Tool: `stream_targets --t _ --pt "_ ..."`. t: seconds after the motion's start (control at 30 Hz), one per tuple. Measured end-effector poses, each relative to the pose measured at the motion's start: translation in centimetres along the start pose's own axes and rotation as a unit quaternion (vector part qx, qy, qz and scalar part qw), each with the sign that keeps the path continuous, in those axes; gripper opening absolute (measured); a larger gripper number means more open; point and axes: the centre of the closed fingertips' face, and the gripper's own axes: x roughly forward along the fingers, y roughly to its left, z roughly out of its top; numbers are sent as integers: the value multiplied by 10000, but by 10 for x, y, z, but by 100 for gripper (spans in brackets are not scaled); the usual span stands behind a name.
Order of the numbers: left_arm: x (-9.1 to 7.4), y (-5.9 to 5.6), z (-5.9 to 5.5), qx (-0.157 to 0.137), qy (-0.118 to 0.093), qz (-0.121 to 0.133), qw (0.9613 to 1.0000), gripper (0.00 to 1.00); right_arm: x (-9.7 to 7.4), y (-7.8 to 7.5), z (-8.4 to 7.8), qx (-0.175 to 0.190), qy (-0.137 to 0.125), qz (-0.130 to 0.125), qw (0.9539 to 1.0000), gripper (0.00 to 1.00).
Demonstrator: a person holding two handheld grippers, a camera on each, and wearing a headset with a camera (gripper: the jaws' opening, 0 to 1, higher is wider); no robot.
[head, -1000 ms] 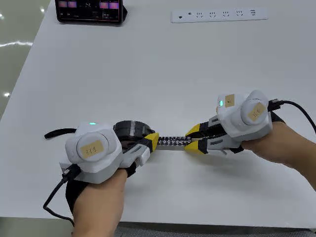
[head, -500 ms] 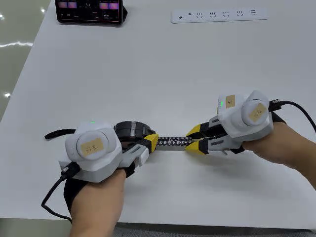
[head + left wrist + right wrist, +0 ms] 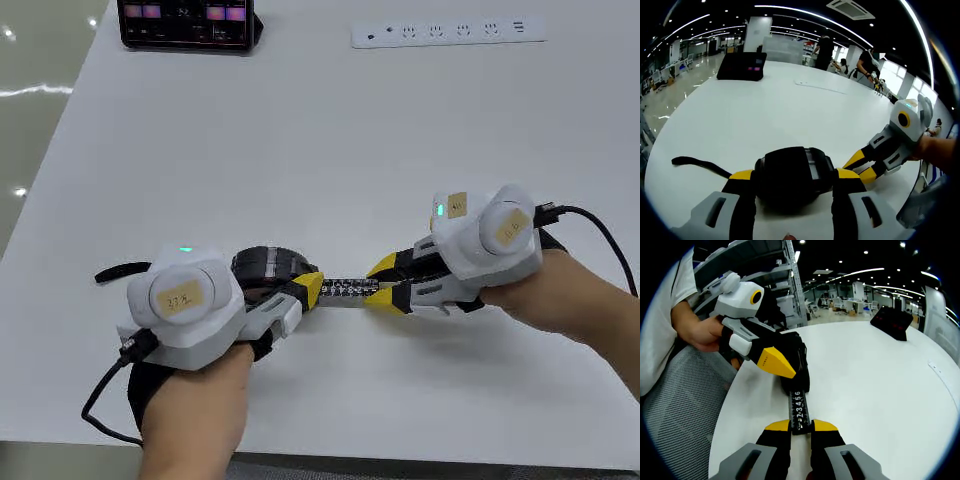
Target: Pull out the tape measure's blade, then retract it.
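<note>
Your left gripper (image 3: 794,176) clamps tape measure case (image 3: 268,265), one jaw on each flank. Your right gripper (image 3: 801,426), near case on its mouth side, jaws together on blade (image 3: 348,288) tip. Short run of blade out of case. Case rests on white table (image 3: 300,150). Black strap (image 3: 120,270) trails from case's far side. Tablet (image 3: 187,22) and power strip (image 3: 448,31) well beyond case.

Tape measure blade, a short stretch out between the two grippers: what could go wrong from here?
1. The right gripper pinches the blade only at its tip. If the grip slips, the blade could snap back into the tape measure.
2. The left gripper clamps the rounded tape measure by its sides. A hard pull might twist it loose or drag it across the smooth table.
</note>
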Motion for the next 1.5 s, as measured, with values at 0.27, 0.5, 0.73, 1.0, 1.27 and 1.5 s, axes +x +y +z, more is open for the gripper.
stream_targets --t 0.27,0.5,0.73,1.0,1.27,1.5 --pt "-1 0 0 -31 -2 -29 10000 56 9 -1 7 3 -83 45 10000 11" --pt "-1 0 1 -40 -19 -47 10000 56 17 1 14 10 -166 83 9998 11" --pt "-1 0 0 -20 -16 -53 10000 57 26 2 18 11 -220 115 9997 11" --pt "-2 -1 0 -19 -16 -57 10000 57 33 5 25 -6 -280 144 9995 11" --pt "-1 0 0 -9 -31 -64 10000 57 36 5 27 -9 -314 128 9994 11" --pt "-1 -1 1 -1 -47 -75 10000 57 36 5 27 -37 -321 115 9994 12"
